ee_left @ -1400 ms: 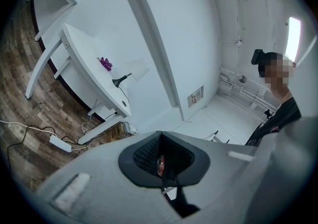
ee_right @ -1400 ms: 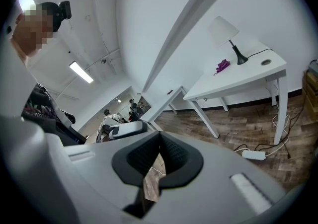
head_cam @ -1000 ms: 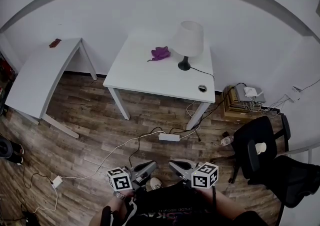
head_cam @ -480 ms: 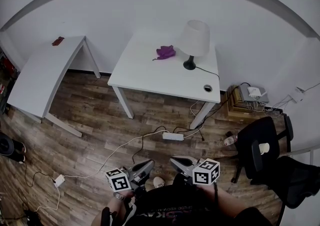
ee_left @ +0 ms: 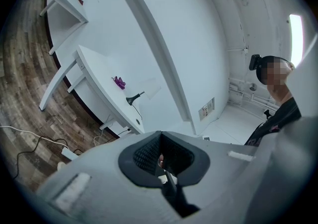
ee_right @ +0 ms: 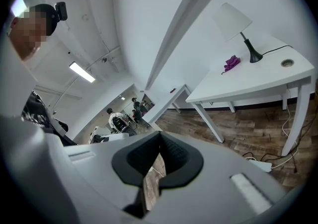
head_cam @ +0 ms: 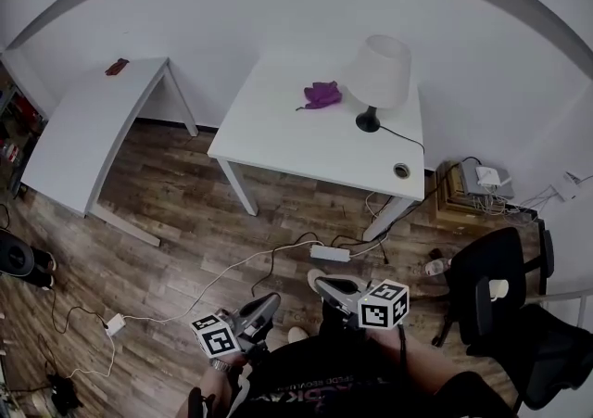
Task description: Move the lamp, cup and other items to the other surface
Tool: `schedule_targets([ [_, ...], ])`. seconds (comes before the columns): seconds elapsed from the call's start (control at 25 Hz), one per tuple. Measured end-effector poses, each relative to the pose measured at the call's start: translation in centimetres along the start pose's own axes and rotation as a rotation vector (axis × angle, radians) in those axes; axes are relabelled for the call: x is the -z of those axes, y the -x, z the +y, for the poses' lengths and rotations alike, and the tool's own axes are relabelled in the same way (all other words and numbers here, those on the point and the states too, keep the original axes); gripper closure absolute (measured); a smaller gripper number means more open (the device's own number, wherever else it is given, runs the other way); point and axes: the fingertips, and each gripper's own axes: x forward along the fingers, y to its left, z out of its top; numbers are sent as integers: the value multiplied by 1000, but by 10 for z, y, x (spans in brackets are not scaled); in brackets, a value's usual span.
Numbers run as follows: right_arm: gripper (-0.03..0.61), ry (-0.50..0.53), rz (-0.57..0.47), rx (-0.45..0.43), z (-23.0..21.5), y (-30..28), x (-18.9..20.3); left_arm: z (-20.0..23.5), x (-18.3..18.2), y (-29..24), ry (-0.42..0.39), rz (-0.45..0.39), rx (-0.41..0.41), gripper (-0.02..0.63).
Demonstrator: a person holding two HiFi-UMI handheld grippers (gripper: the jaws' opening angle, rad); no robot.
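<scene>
I am finding the lamp (head_cam: pixel 380 71) standing upright toward the far right corner of the white table (head_cam: pixel 278 143). Its dark base is sitting just in from the right edge, presumably so that its cord (head_cam: pixel 398 136) can drop off that side toward the power strip (head_cam: pixel 330 253) on the floor. A crumpled purple item (head_cam: pixel 321 95) is lying just beside the lamp on its left, near the far edge. A small round ring (head_cam: pixel 401 170) is sitting at the front right corner, and I am unable to say whether it is the cup or a cable hole in the top. The second table (head_cam: pixel 79 133), which I am taking as the destination, is standing well apart to the left and is carrying only a small red object (head_cam: pixel 117 66) at its far corner. Nothing appears to have been transferred yet. The left gripper (head_cam: pixel 269 301) and right gripper (head_cam: pixel 317 277) are hanging low in front of the person, over the floor and well short of either table. Both claws are pressed together on nothing, a carrying posture that suits an approach. I am judging that the cord will be limiting how far the lamp can travel unless it is unplugged.
</scene>
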Motion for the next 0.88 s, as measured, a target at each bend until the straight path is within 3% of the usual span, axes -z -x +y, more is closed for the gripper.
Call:
schedule_targets([
  [0.28,574,40,39,-54,-32,-37,-54,22,-37,-24,8,-69,-56,617],
  [0.88,573,34,25,-52,-134,-85,-170,64,-98,-84,41,-153,-179,618],
])
